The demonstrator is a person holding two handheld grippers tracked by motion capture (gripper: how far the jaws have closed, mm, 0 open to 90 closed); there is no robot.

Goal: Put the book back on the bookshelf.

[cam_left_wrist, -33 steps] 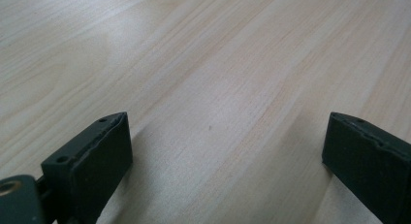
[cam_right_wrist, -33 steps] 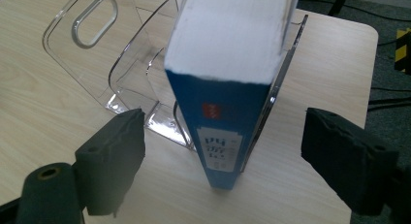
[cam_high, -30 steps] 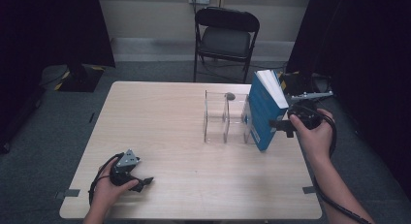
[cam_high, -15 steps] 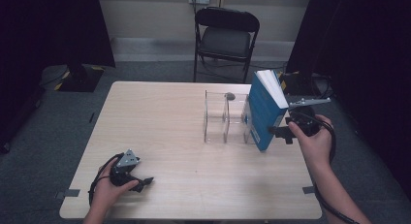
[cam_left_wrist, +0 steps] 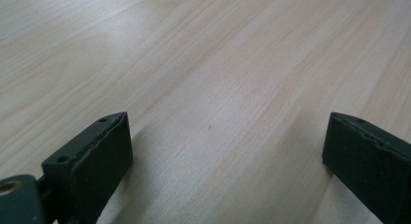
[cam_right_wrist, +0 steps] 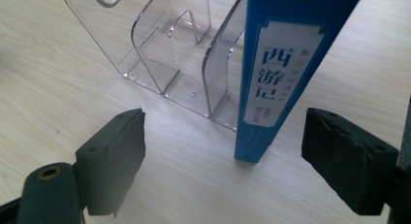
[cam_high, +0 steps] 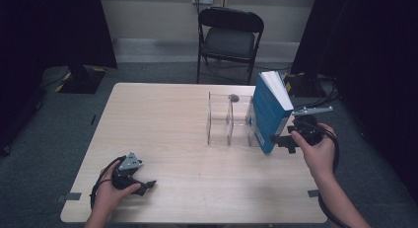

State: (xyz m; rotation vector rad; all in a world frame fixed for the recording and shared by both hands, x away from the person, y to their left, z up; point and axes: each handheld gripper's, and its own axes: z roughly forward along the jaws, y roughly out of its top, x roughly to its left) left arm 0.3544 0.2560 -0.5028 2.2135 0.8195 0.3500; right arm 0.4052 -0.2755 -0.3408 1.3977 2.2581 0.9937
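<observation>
A blue book [cam_high: 268,114] stands upright on the table, leaning left against the right end of a clear acrylic rack [cam_high: 230,120]. My right gripper [cam_high: 282,139] hovers just off its lower spine, open. In the right gripper view the spine [cam_right_wrist: 276,83] with white label stands between and beyond the wide-apart jaws of the right gripper [cam_right_wrist: 225,132], touching neither; the rack [cam_right_wrist: 169,54] has nothing in its slots. My left gripper [cam_high: 145,185] rests on the table's front left, open, and the left gripper [cam_left_wrist: 228,132] has bare wood between its jaws.
The light wooden table [cam_high: 162,124] has free room across its left and middle. A small grey object [cam_high: 234,97] lies just behind the rack. A black folding chair [cam_high: 229,35] stands beyond the far edge. Dark curtains flank the scene.
My right gripper has drawn back a little from the book's spine toward the near right. The book stays leaning on the rack. The left gripper has not moved.
</observation>
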